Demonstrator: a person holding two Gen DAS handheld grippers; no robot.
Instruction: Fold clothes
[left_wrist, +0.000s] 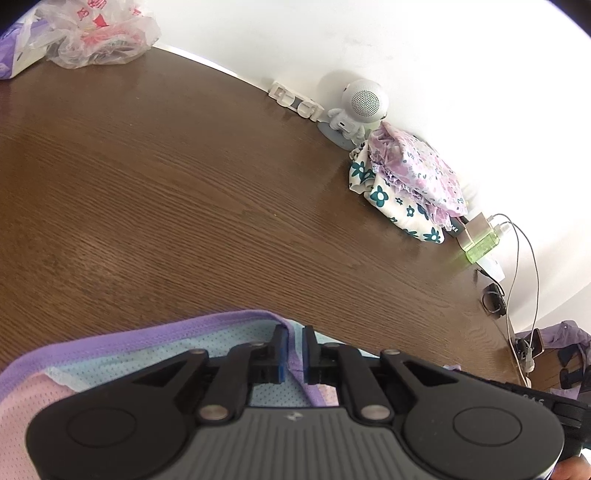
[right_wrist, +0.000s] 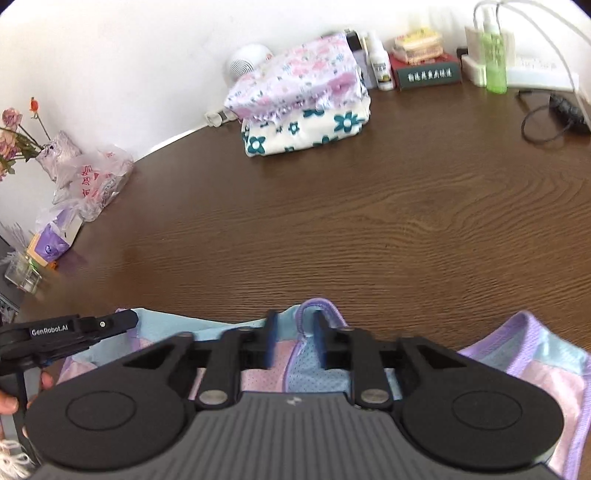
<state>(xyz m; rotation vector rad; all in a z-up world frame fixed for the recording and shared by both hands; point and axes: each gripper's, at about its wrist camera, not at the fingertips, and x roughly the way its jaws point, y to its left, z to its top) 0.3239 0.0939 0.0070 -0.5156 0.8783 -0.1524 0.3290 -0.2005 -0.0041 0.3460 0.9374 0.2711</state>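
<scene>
The shirt (right_wrist: 317, 373) is lying at the near table (right_wrist: 332, 229) edge. The left gripper (left_wrist: 294, 350) is pinching its purple trim; the right gripper (right_wrist: 293, 341) is straddling a raised trim loop, seemingly not yet clamped. Thin mesh risks slipping free, or one grip dragging the shirt askew during folding.

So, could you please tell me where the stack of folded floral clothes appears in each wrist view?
Left wrist: the folded floral stack sits right of centre, at the table's far edge by the wall.
Right wrist: the same stack is at upper centre, against the wall.
Shared landmark: the round white speaker, just left of the stack in both views.
</scene>
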